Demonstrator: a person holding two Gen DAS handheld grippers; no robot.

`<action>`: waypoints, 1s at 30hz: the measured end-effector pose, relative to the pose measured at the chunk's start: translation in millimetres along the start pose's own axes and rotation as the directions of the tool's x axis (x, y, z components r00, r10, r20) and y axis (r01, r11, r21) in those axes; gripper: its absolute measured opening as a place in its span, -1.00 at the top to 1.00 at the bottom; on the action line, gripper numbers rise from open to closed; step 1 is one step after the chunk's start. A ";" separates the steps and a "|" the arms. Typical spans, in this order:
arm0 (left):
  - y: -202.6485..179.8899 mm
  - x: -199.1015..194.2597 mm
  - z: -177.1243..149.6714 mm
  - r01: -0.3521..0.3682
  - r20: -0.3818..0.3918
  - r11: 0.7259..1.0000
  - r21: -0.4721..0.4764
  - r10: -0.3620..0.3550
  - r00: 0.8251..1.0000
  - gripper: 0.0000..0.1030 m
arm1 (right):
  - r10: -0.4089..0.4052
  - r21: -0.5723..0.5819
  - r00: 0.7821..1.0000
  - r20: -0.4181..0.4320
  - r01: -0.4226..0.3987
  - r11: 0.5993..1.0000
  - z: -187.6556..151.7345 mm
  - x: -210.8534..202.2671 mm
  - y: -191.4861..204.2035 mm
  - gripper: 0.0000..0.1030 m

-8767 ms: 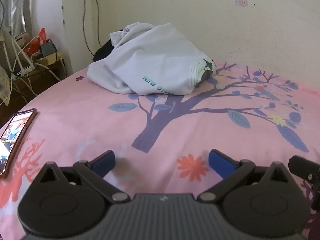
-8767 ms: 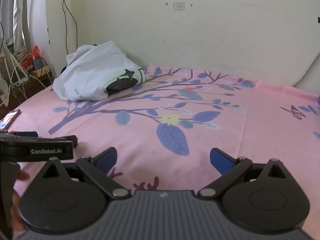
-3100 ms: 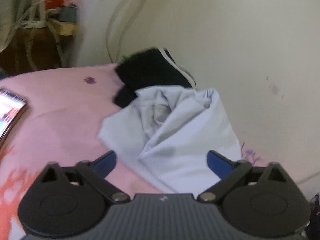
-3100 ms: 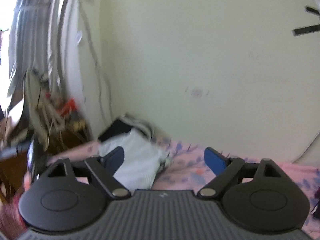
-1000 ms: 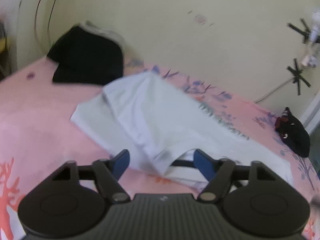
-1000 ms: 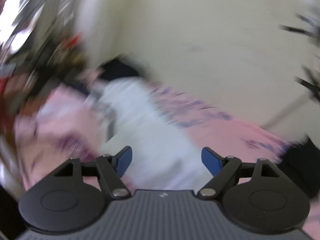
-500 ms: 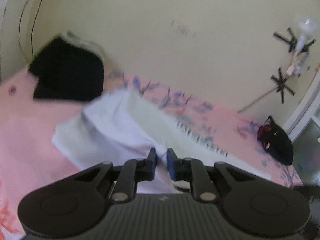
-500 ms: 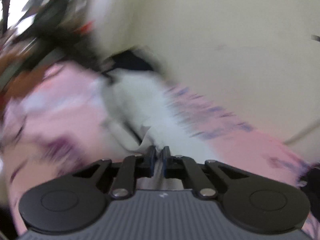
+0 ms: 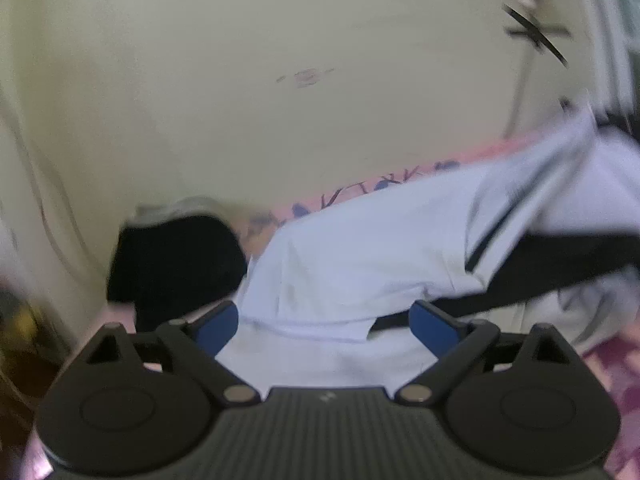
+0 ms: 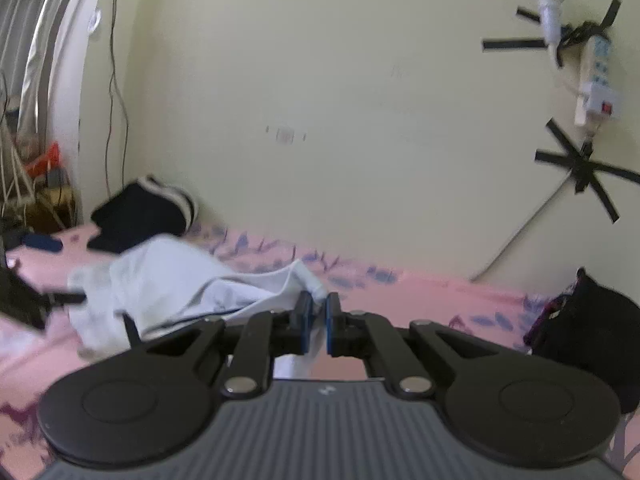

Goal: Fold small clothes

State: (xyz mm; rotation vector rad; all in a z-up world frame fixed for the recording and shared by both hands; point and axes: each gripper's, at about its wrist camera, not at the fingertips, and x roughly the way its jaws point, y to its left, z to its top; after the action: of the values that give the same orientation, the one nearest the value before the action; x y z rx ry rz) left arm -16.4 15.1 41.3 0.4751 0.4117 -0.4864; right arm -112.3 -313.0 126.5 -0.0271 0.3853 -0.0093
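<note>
We hold a white shirt up off a pink bed by one edge.

In the right wrist view, nearest us, our right gripper (image 10: 315,322) has its blue pads pinched together on a fold of the shirt (image 10: 172,276), which trails away toward ten o'clock and sags onto the bedsheet (image 10: 420,292). In the left wrist view our left gripper (image 9: 324,322) has its jaws opening, fingers (image 9: 216,326) wide apart, with shirt cloth (image 9: 360,248) lying between them but not pressed by either pad. Beyond the shirt, at ten o'clock in both views, a black garment (image 10: 136,216) lies against the wall (image 10: 340,100). At three o'clock in the right view sits a dark bag (image 10: 588,320).
</note>
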 end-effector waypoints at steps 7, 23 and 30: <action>-47.0 24.3 12.8 -0.008 0.044 0.977 0.215 -0.002 0.999 -0.86 | -0.002 0.010 0.994 0.113 0.001 1.000 33.2 -20.2 8.3 1.00; 34.2 0.2 57.9 -0.040 0.152 0.979 -0.202 0.072 0.986 0.88 | 0.000 -0.033 0.998 0.056 0.001 0.999 2.9 -19.3 24.4 0.93; 32.6 -47.6 85.8 -0.019 0.256 0.982 -0.190 0.069 0.964 0.88 | 0.119 -0.086 0.992 0.041 -0.115 0.990 -36.6 -52.7 52.3 -0.02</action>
State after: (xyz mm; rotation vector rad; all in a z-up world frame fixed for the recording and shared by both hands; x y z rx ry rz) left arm -15.2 12.2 144.6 0.2337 0.1884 -0.4556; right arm -174.7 -260.9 110.9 -0.0867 0.3408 0.1236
